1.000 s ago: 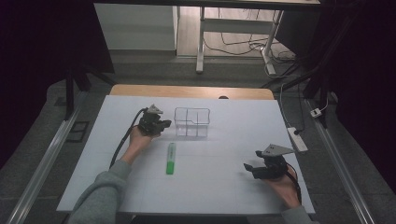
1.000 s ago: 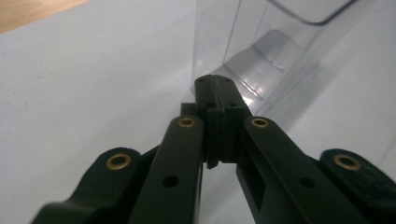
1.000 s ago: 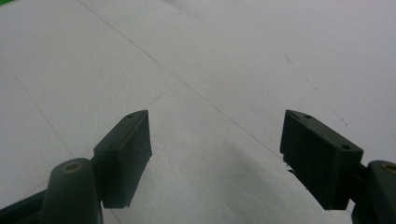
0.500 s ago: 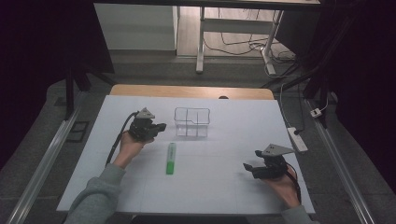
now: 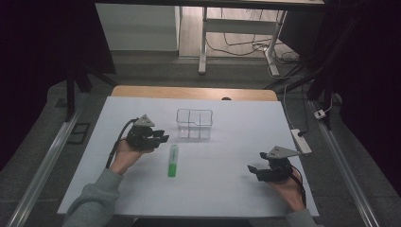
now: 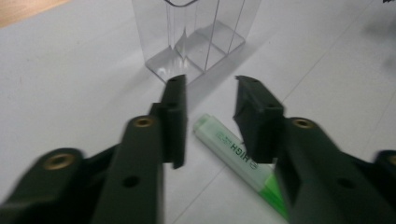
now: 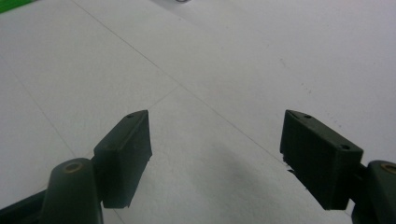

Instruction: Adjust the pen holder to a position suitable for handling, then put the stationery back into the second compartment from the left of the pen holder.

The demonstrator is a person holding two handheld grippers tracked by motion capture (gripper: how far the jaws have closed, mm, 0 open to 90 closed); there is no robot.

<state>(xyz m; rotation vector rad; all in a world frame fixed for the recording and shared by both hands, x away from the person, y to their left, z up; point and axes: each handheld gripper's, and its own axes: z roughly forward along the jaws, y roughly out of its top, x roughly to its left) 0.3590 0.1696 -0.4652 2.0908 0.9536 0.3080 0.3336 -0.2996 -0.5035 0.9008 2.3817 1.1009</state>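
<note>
White table (image 5: 227, 189): left gripper (image 5: 161, 138) moved nearer green highlighter (image 5: 173, 161), jaws apart, empty; right gripper (image 5: 252, 170) unmoved, wide open, empty

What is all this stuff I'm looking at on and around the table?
Green highlighter pen: one, green, lying flat mid-table.
Clear plastic divided box: one, transparent, upright behind the pen.
White table sheet: one, white, covering the tabletop.
White power strip: one, white, off the table's right edge.
Left hand-held gripper: one, black, open, beside the pen.
Right hand-held gripper: one, black, open, near right.
Grey sleeve: one, left forearm.
</note>
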